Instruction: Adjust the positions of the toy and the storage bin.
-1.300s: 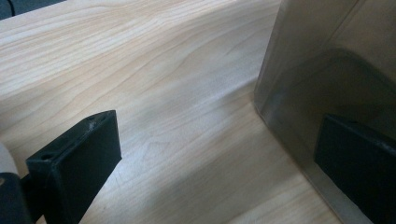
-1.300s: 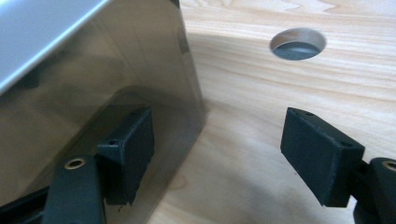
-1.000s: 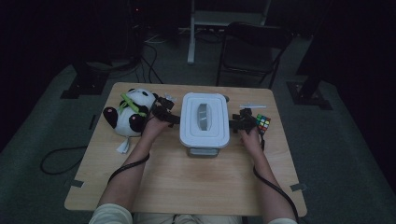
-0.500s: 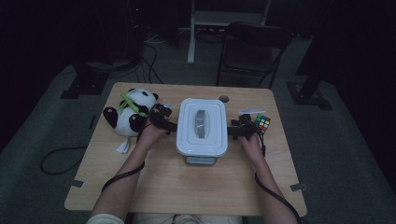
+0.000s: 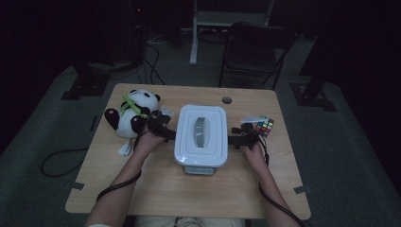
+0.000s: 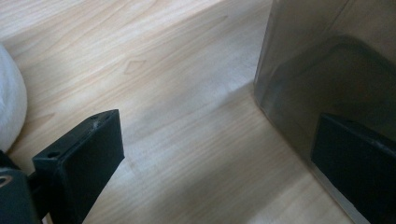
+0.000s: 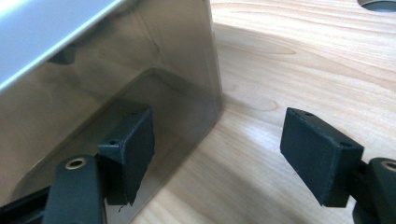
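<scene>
White lidded bin point(image 5: 200, 135) sat mid-table point(image 5: 161, 189), long axis running away from the person, grey handle recess in the lid. Clear walls showed in both gripper views point(image 6: 327, 70) point(image 7: 116, 93).

Left gripper point(image 5: 163, 130) was at the bin's left side, held by the left hand point(image 5: 147, 141). In the left gripper view its jaws were spread wide: one over bare wood, the other up against the clear wall. Contact vs. just beside could not be told. Nothing between them but tabletop point(image 6: 177, 116).

Right gripper point(image 5: 240, 138) was at the bin's right side, right hand point(image 5: 254, 153) behind it. Right gripper view: jaws also wide apart, one in front of the bin wall near its corner, the other out over the wood point(image 7: 289, 60). Nothing gripped.

Panda plush point(image 5: 131, 113) lay at the left of the table, just beside the left gripper; a white edge of it showed at the left of the left gripper view point(image 6: 10, 102). Rubik's cube point(image 5: 265, 126) sat at the right, just beyond the right gripper. Round cable hole point(image 5: 227, 100) was in the table behind the bin, its rim also at the top corner of the right gripper view point(image 7: 379, 3).

Cables trailed from both grippers back along the forearms. Room around the table was dark; a chair point(image 5: 255, 52) stood beyond the far edge.
</scene>
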Tool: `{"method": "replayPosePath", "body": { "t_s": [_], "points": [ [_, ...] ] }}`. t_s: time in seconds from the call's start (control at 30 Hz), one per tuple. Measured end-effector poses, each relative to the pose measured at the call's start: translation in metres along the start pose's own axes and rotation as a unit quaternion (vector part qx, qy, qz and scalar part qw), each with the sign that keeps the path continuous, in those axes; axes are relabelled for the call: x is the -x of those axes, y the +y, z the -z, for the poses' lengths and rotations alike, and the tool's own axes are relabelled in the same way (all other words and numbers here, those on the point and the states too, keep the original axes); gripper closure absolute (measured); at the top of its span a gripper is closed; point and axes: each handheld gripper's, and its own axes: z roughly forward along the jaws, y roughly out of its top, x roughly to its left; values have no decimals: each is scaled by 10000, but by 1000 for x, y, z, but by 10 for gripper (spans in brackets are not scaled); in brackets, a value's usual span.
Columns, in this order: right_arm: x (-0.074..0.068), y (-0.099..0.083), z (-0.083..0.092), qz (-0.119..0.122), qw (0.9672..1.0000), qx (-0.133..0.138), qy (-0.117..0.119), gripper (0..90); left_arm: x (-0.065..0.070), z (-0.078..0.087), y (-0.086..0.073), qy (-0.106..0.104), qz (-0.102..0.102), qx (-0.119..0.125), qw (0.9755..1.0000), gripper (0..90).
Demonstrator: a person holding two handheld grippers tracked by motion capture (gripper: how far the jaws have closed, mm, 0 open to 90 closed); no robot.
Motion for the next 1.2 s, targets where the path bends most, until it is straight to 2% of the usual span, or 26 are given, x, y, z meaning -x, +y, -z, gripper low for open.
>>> {"method": "replayPosePath", "body": {
  "t_s": [0.2,0.53,0.77,0.93,1.2],
  "points": [
    [-7,-7,4,-15,10000,53,28,256,5,5,-4,-2,-57,-33,10000,32],
    [-19,-23,18,-11,9999,126,86,255,13,9,-9,-120,-132,10,9998,32],
    [-22,-31,30,44,9999,131,39,255,18,5,-8,-282,-161,44,9995,32],
    [-25,-38,38,28,9997,195,117,255,19,1,-5,-370,-203,77,9991,33],
    [-29,-48,49,32,9997,231,111,255,25,-3,-3,-588,-254,110,9979,37]
  ]
}}
